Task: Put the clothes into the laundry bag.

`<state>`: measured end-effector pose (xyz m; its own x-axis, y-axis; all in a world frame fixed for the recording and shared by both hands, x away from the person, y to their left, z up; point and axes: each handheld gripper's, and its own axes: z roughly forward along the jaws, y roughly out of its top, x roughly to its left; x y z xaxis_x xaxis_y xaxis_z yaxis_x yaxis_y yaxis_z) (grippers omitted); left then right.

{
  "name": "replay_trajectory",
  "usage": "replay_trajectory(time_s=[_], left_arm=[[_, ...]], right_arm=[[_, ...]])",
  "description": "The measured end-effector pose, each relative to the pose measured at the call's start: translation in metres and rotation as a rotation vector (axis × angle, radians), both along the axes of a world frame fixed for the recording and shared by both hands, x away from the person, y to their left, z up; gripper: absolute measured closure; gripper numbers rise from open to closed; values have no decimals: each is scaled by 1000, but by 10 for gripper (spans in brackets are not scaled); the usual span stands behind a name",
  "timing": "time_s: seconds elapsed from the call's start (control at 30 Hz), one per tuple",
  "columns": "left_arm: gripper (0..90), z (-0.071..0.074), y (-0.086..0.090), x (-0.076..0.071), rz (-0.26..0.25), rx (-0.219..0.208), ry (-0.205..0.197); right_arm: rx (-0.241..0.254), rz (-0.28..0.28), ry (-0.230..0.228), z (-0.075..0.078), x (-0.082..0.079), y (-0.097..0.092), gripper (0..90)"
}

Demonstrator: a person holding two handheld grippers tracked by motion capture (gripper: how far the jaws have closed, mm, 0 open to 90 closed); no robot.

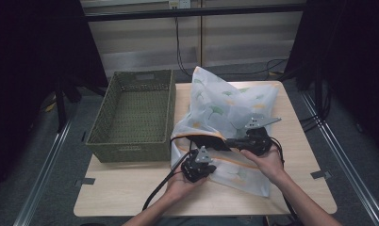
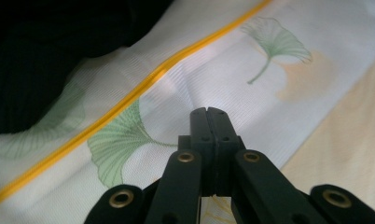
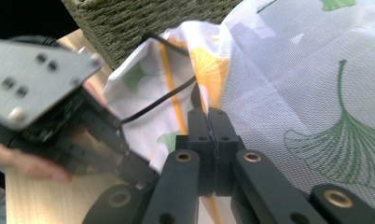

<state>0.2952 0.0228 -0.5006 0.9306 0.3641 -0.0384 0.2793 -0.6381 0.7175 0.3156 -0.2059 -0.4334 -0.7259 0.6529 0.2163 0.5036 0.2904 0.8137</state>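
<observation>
Two grippers are on one mesh bag, with the basket waiting off to the left. That basket (image 1: 133,115) is a green woven rectangle with stiff ribbed walls, it holds nothing that I can see, and it sits on the pale wooden table (image 1: 121,193) just beside the bag. My left gripper (image 1: 197,168) is down on the near corner of the bag (image 1: 234,108); in the left gripper view its jaws are pressed together at the tips, pinching the white cloth close to the yellow trim (image 2: 129,100). The bag itself is thin, see-through netting printed with green and orange fan-shaped leaves, soft and floppy, and it stands up in a loose peak toward the far side of the table. Something dark shows inside its mouth, though I cannot tell what it is. My right gripper (image 1: 244,140) is clamped on the bag's opening edge, jaws closed flat on the fabric, and in the right gripper view a thin black cord (image 3: 162,100) runs along that edge. I judge the work is about midway: both holds are set and the mouth is held, but the bag is not yet lifted or moved into the basket.
</observation>
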Motion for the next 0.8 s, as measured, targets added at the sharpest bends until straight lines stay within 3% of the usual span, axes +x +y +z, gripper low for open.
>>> replay_trajectory(time_s=[0.13,0.17,0.23,0.3,0.4,0.47,0.53,0.67,0.7,0.77,0.8], left_arm=[[900,0,-18,-12,-55,-8,2],[900,1,-23,-13,-69,7,6],[900,-1,-30,-16,-72,-29,13],[900,1,-33,-17,-78,-5,17],[894,0,-34,-17,-75,-32,41],[826,3,-30,-16,-72,-46,41],[694,11,-21,-15,-70,-70,42],[634,31,9,-11,-28,-94,-16],[638,34,19,-8,-2,-66,-28],[627,33,33,-3,24,-63,-9],[599,32,42,-3,37,-27,-18]], right_arm=[[2,8,-10,1,-1,0,900],[4,12,-11,2,-1,1,900],[7,17,-19,3,-3,2,900],[14,20,-26,5,-4,2,900],[12,24,-25,5,-4,1,900],[10,23,-17,2,-3,0,900],[8,19,-9,0,-3,0,900],[6,22,-10,0,-4,0,900],[6,22,-11,0,-4,0,900],[5,21,-12,0,-4,-1,900],[4,20,-11,0,-4,-1,900]])
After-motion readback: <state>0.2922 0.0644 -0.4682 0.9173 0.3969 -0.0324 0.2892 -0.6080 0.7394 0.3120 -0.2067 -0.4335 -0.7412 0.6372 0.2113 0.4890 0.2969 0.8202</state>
